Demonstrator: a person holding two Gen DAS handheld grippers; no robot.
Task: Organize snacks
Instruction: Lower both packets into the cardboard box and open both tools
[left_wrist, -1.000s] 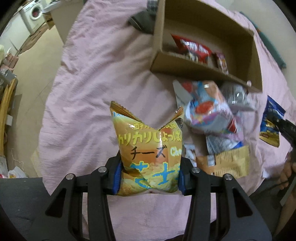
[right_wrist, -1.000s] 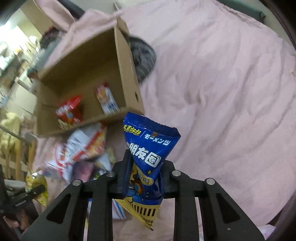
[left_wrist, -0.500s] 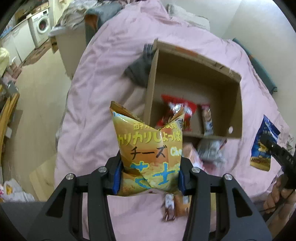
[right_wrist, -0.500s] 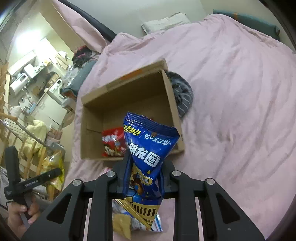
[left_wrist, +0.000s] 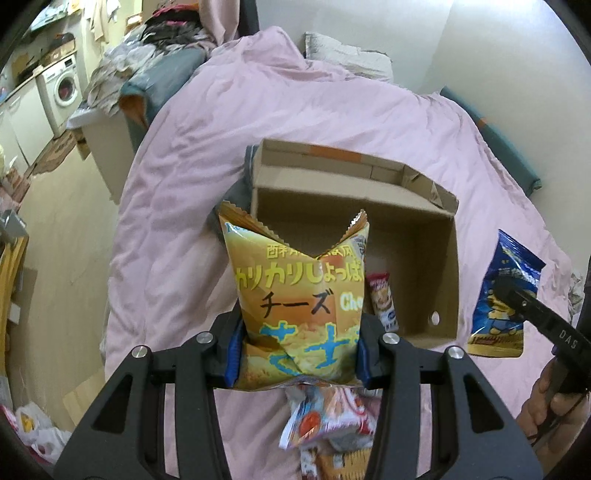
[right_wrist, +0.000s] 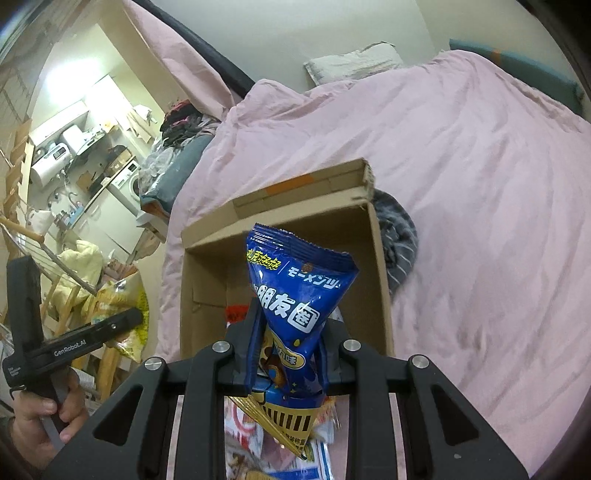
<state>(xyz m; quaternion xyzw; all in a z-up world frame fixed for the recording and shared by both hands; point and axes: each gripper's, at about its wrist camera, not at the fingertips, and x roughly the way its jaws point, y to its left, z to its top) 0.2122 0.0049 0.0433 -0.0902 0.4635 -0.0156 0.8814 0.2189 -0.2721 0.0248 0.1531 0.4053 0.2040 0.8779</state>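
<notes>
My left gripper (left_wrist: 295, 350) is shut on a yellow cheese snack bag (left_wrist: 299, 295), held upright in front of the open cardboard box (left_wrist: 448, 280) on the pink bed. A small red-and-white packet (left_wrist: 384, 299) lies inside the box. My right gripper (right_wrist: 286, 354) is shut on a blue snack bag (right_wrist: 295, 299), held above the near edge of the same cardboard box (right_wrist: 380, 273). That blue bag (left_wrist: 506, 295) also shows at the right of the left wrist view. A pile of loose snack packets (left_wrist: 328, 424) lies on the bed below both grippers.
The pink bedcover (right_wrist: 480, 184) spreads around the box. A grey striped cloth (right_wrist: 399, 240) lies against the box's far right side. A pillow (left_wrist: 347, 59) sits at the head of the bed. A washing machine (left_wrist: 61, 92) and clutter stand left of the bed.
Both grippers have risen and tilted up with their bags. The box has slid lower in both views, and the loose packets have dropped to the bottom edge.
</notes>
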